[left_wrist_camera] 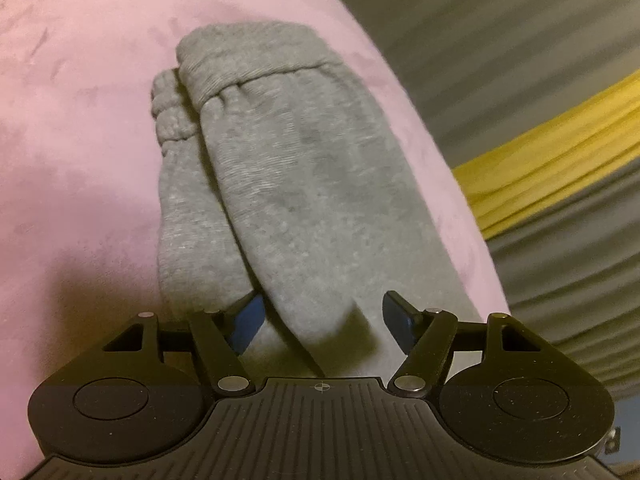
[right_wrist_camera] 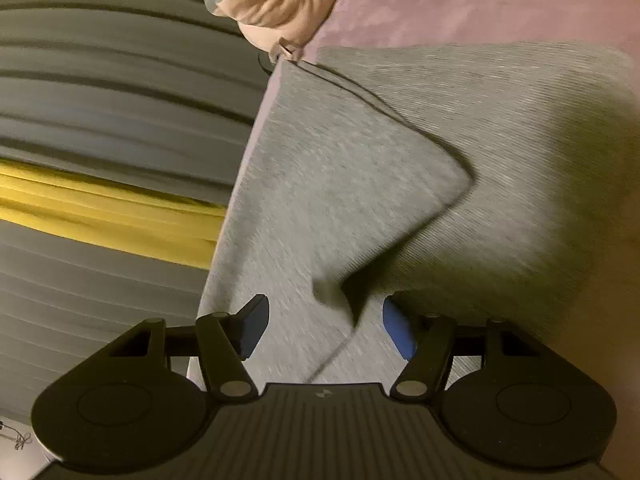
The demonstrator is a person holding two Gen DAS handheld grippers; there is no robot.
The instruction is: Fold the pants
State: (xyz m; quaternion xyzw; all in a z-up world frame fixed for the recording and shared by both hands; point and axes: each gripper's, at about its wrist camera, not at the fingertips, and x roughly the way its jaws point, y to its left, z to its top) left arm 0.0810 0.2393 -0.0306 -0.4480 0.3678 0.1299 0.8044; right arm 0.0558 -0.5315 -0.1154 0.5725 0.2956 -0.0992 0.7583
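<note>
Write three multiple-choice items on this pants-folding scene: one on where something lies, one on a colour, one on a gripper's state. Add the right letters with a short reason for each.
1. Where do the grey pants lie?
A. on the pink cover
B. inside a white basket
C. over a wooden chair

2. What colour is the stripe on the bedding beside the pink cover?
A. red
B. yellow
C. green

3. How does the left gripper stand?
A. shut with nothing between the pads
B. clamped on a blue towel
C. open, with grey cloth between its spread fingers

Answers:
1 A, the pants rest directly on the pink surface in the left wrist view.
2 B, a yellow band crosses the grey ribbed bedding in both views.
3 C, the blue pads stand well apart on either side of the cloth, not pressing it.
</note>
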